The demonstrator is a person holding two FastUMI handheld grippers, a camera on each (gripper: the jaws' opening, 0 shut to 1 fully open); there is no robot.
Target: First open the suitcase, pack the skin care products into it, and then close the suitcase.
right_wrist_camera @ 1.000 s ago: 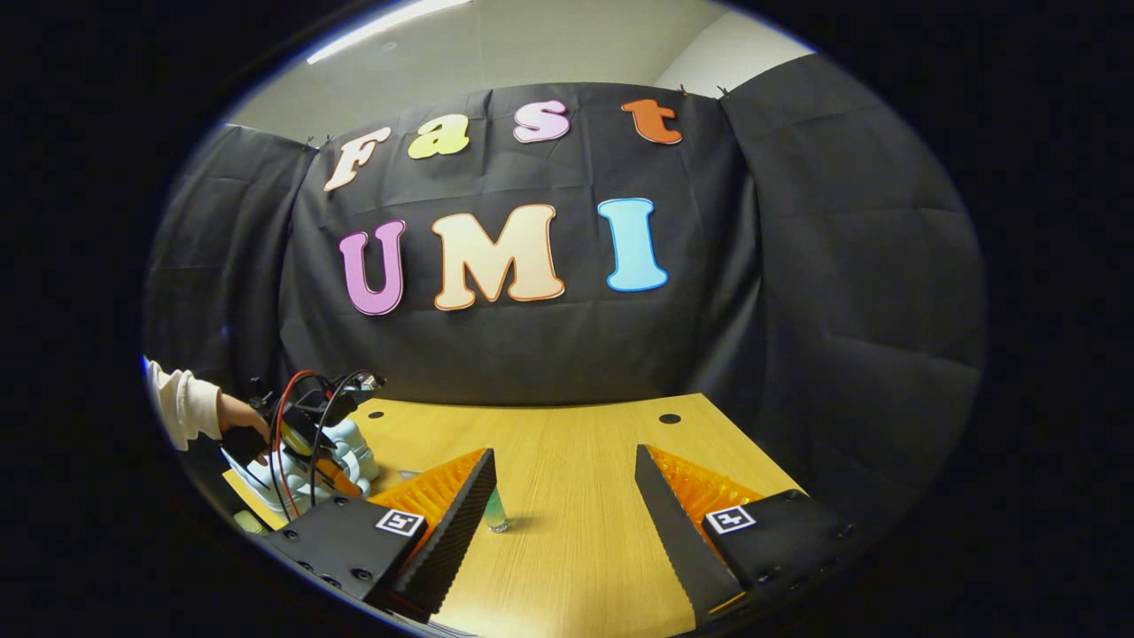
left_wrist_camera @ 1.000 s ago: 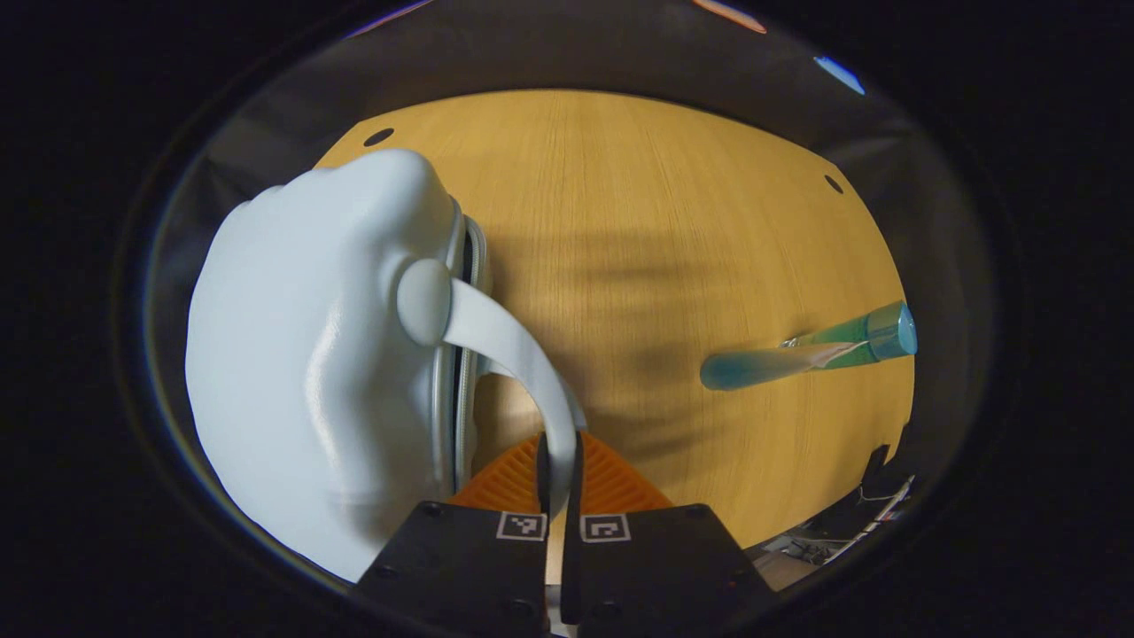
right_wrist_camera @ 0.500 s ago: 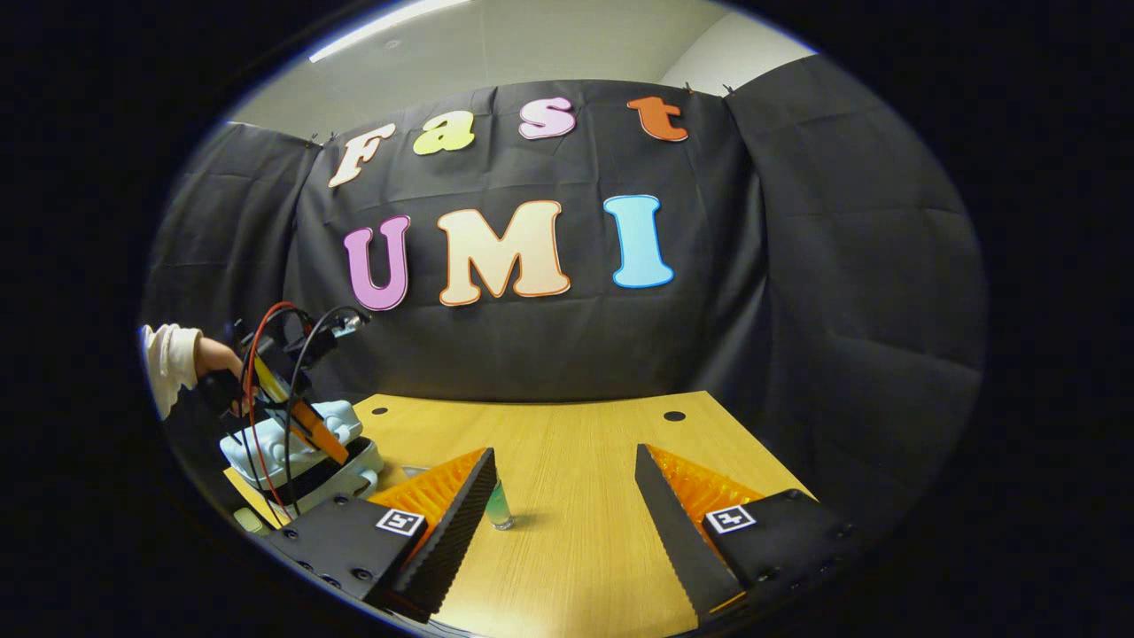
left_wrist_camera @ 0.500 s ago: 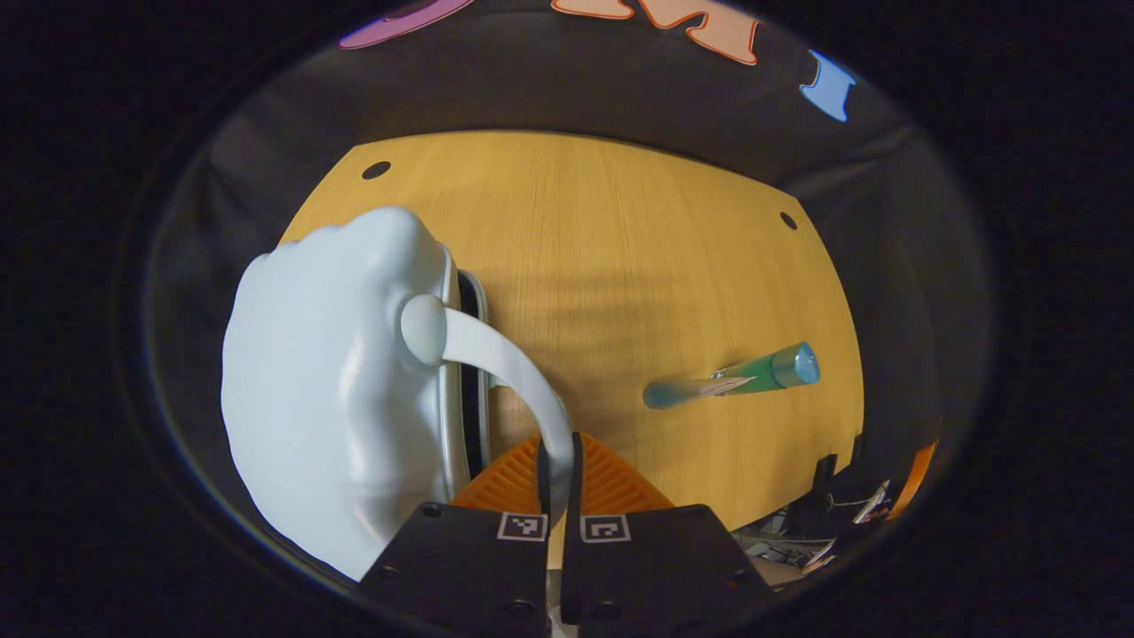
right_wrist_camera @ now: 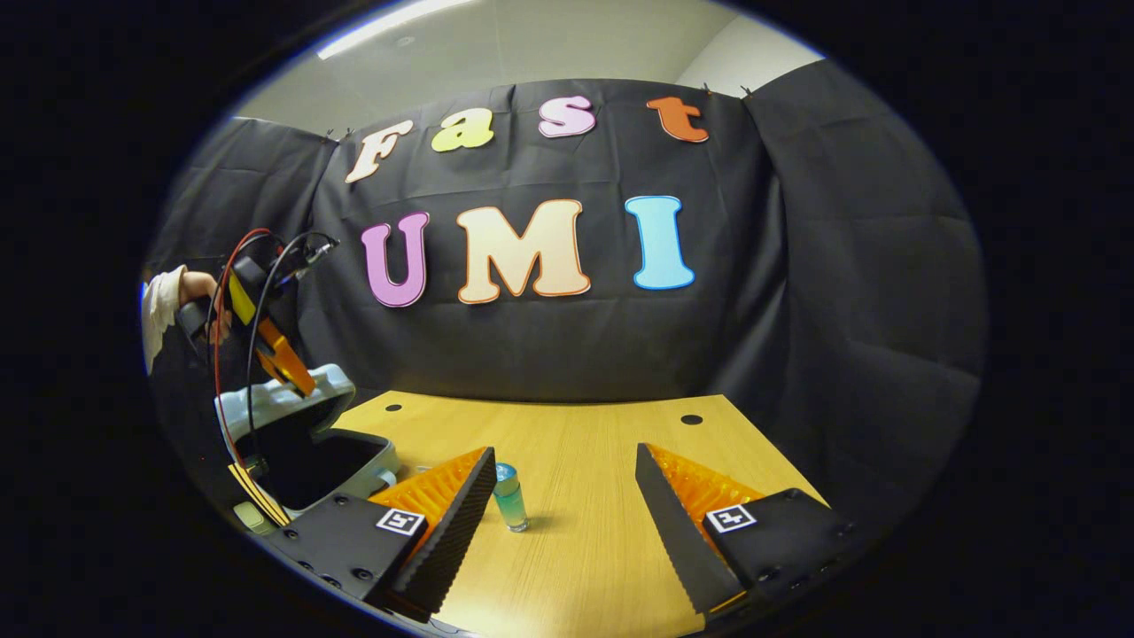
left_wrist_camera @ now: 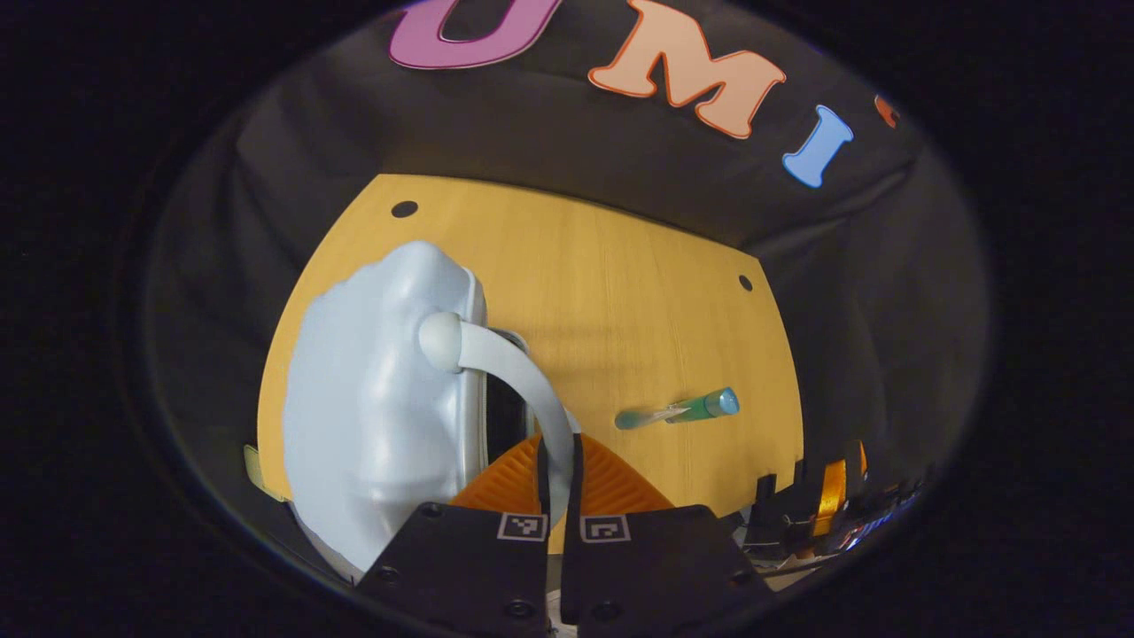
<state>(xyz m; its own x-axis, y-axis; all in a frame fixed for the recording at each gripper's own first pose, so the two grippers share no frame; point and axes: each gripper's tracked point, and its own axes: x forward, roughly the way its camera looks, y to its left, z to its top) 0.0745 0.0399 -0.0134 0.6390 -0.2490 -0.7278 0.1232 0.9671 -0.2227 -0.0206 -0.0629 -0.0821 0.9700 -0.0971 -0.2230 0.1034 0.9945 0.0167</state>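
The pale blue suitcase (right_wrist_camera: 354,465) stands at the table's left end with its lid (left_wrist_camera: 372,399) raised and its dark inside (right_wrist_camera: 301,456) showing. My left gripper (left_wrist_camera: 556,470) is shut on the lid's curved handle (left_wrist_camera: 514,372) and holds the lid up; in the right gripper view that gripper (right_wrist_camera: 283,359) sits at the lid's edge, held by a hand (right_wrist_camera: 195,288). A small teal bottle (right_wrist_camera: 509,498) with a blue cap stands upright on the wooden table (right_wrist_camera: 585,461), right of the suitcase (left_wrist_camera: 678,409). My right gripper (right_wrist_camera: 563,514) hovers open over the table's near side, the bottle just inside its left finger (right_wrist_camera: 452,523).
Red and black cables (right_wrist_camera: 239,354) trail from the left gripper down past the suitcase. Black cloth walls the table's far and right sides. Small round holes (right_wrist_camera: 691,419) mark the tabletop's far corners. Bare wood lies right of the bottle.
The left gripper has risen with the handle, swinging the lid up from nearly shut to well open. The right gripper has barely moved.
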